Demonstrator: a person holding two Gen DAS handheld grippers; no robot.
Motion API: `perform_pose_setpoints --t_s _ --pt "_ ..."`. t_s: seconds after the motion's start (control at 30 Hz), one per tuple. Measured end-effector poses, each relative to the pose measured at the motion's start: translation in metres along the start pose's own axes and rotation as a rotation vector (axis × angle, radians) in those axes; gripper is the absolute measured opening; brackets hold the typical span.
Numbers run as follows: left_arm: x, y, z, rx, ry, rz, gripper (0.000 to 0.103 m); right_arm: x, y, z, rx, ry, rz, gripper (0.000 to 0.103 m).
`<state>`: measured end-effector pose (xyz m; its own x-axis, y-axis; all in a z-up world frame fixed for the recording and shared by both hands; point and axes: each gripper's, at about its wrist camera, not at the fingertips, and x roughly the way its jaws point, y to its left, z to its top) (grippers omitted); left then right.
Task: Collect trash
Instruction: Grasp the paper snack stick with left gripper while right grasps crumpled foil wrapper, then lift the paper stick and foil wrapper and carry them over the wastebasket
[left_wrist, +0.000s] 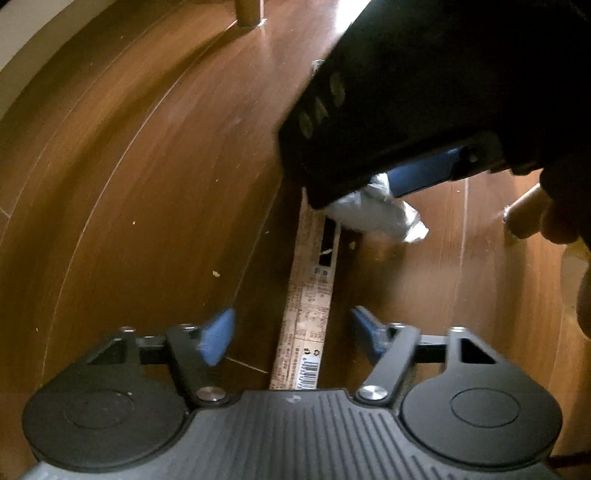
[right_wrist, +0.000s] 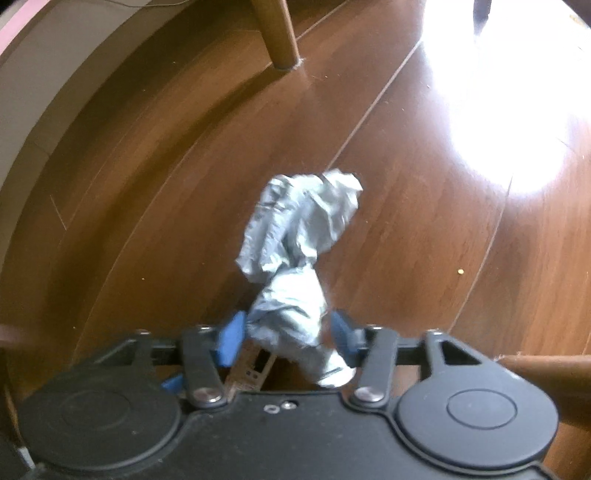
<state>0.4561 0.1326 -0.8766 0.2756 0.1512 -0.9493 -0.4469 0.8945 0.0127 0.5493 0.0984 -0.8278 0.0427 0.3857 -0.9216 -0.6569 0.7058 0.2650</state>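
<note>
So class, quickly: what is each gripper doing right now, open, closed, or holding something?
Left gripper: open, astride the long printed cardboard strip, pads clear of it.
Right gripper: closed on the crumpled white paper wad.

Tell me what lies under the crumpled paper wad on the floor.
A printed cardboard strip runs beneath the crumpled paper wad on the wood floor. Its far end is covered by the wad and the right hand-held gripper.

Glossy brown plank floor (right_wrist: 177, 206), wooden furniture leg (right_wrist: 280, 40), bright glare (right_wrist: 517, 110).
</note>
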Motion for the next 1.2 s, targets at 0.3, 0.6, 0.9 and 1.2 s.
perform_pose_setpoints --t_s 0.3,0.6,0.9,1.2 --pt "-0.007 -0.008 -0.005 0.029 0.031 0.008 0.022 -0.027 -0.011 -0.016 0.034 -0.039 -0.001 0.039" --pt "-0.039 0.007 -0.009 -0.062 0.035 0.019 0.021 -0.071 -0.015 -0.048 0.122 -0.036 0.012 0.038" --pt "-0.105 -0.001 -0.009 -0.126 0.039 0.042 0.021 -0.163 -0.010 -0.075 0.165 -0.053 0.017 0.038" --pt "-0.218 -0.022 -0.001 -0.188 0.033 0.018 0.021 -0.300 -0.002 -0.090 0.226 -0.098 -0.026 0.038"
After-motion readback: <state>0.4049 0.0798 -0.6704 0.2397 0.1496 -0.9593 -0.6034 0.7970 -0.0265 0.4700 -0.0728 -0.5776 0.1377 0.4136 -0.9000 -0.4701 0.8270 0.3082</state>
